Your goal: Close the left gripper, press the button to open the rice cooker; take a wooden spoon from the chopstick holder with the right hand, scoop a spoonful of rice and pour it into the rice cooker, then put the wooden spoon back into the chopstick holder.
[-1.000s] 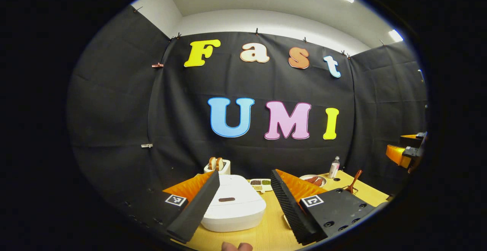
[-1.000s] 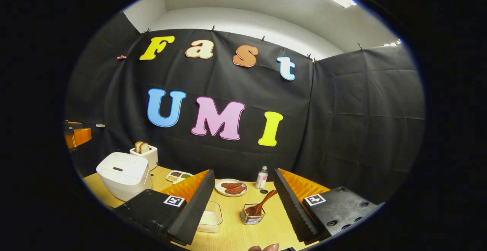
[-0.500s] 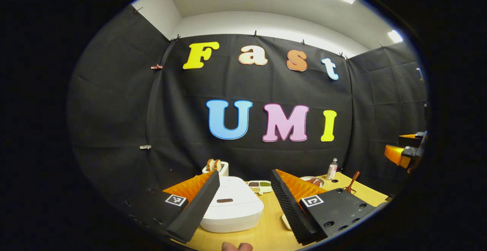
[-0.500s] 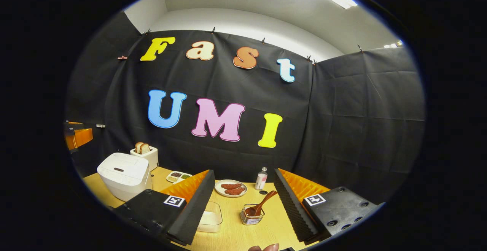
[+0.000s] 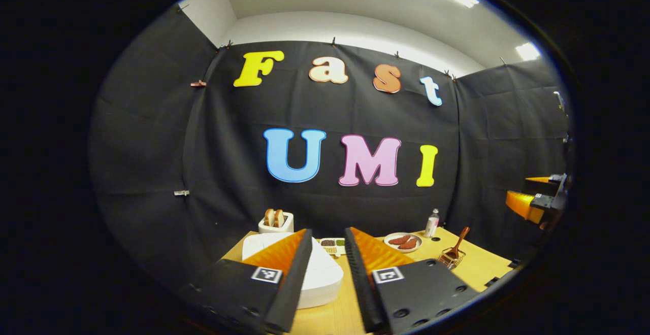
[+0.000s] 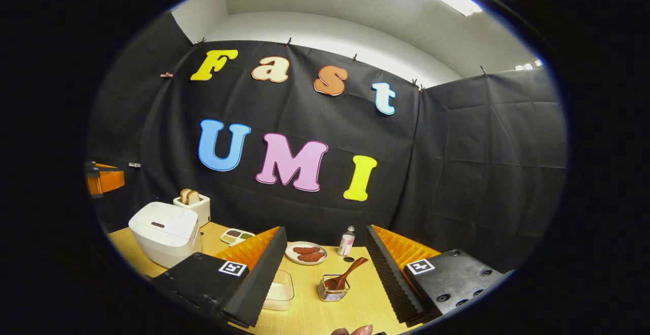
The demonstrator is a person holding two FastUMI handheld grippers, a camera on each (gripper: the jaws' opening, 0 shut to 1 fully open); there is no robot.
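The left gripper (image 5: 327, 279) has narrowed its jaws to a slim gap since a moment ago, readying the button press; the white rice cooker (image 6: 165, 233) sits lid-down ahead. The right gripper (image 6: 325, 279) stays wide, wooden spoon (image 6: 346, 274) untouched in its chopstick holder (image 6: 331, 290)

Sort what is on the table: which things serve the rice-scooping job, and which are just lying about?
For the job: rice cooker, wooden spoon, chopstick holder, clear rice container.
Lying about: toaster, plate of sausages, small bottle, divided dish.
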